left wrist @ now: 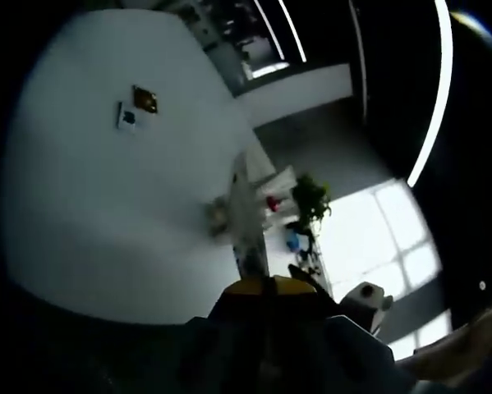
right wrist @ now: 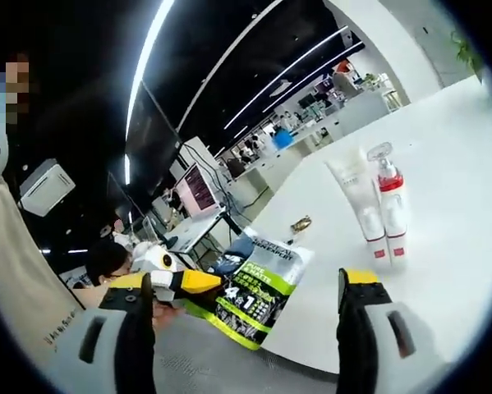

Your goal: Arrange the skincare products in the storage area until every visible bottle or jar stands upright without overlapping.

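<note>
Right gripper view, on white counter point(right wrist: 467, 205): 2 skincare items upright, touching – 1 white tube point(right wrist: 358, 201), 1 pump bottle w/ red band point(right wrist: 390, 205). 1 green-black printed pouch point(right wrist: 258, 291) at counter edge. 1 small gold-wrapped item point(right wrist: 301, 223) nearby, type unclear. Left gripper view: 2 small pictures point(left wrist: 137, 108) on wall, 1 green plant point(left wrist: 310, 199), 1 red item point(left wrist: 272, 203), 1 blue item point(left wrist: 292, 241).

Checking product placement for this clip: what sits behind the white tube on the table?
Touching the white tube stands a pump bottle with red bands, partly behind it. Its overlapped side is covered.
</note>
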`<state>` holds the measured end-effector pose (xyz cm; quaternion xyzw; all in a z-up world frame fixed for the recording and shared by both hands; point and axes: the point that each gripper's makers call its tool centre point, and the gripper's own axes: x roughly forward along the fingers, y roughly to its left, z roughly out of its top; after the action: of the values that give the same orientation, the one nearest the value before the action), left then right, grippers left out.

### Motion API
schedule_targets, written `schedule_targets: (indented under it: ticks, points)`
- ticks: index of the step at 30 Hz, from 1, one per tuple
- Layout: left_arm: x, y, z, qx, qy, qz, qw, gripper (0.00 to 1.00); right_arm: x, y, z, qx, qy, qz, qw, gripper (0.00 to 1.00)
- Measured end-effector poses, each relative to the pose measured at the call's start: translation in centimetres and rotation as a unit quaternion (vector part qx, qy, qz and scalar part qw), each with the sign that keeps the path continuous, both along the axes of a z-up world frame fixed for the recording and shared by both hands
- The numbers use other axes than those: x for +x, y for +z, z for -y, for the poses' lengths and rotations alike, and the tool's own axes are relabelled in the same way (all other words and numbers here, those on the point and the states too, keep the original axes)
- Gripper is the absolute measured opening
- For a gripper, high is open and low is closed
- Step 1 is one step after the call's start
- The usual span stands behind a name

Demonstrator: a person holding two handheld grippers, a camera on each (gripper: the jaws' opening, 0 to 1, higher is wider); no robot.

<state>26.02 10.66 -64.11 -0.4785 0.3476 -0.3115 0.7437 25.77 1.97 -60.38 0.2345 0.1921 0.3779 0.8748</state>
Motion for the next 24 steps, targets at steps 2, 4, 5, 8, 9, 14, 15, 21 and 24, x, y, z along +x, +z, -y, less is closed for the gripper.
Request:
schedule_targets:
  ticks: [2, 4, 5, 8, 9, 14, 15, 21, 24]
  points:
    - [0.2, -0.5, 0.0, 0.004, -0.002, -0.006, 1.0, 0.0, 0.1, -0.2, 0.3, -0.009, -0.005, 0.002, 0.9999, 0.98]
    - [0.4, -0.9, 0.1, 0.01, -0.005, -0.008, 0.9999, 0.0, 0.2, -0.6, 0.6, -0.019, -0.009, 0.002, 0.9998, 0.99]
    - [0.5, -1.2, 0.1, 0.016, -0.006, -0.012, 0.9998, 0.0, 0.2, -0.7, 0.7, -0.024, -0.01, 0.002, 0.9997, 1.0]
    - [0.8, -2.2, 0.2, 0.037, -0.008, -0.02, 0.9991, 0.0, 0.3, -1.2, 1.1, -0.032, -0.018, 0.0, 0.9993, 1.0]
    - [0.9, -2.5, 0.2, 0.042, -0.009, -0.021, 0.9989, 0.0, 0.3, -1.3, 1.2, -0.034, -0.02, 0.0, 0.9992, 1.0]
    - [1.3, -3.5, 0.7, 0.055, -0.013, -0.031, 0.9979, 0.0, 0.5, -2.0, 1.7, -0.041, -0.029, -0.007, 0.9987, 1.0]
    - [1.5, -3.7, 0.8, 0.059, -0.015, -0.033, 0.9976, 0.0, 0.6, -2.0, 1.8, -0.041, -0.033, -0.007, 0.9986, 1.0]
    - [2.1, -5.2, 1.1, 0.075, -0.024, -0.041, 0.996, 0.0, 0.6, -2.6, 1.9, -0.053, -0.033, -0.011, 0.998, 1.0]
    - [2.1, -5.8, 1.1, 0.086, -0.026, -0.045, 0.9949, 0.0, 0.6, -2.8, 1.9, -0.063, -0.032, -0.007, 0.9975, 1.0]
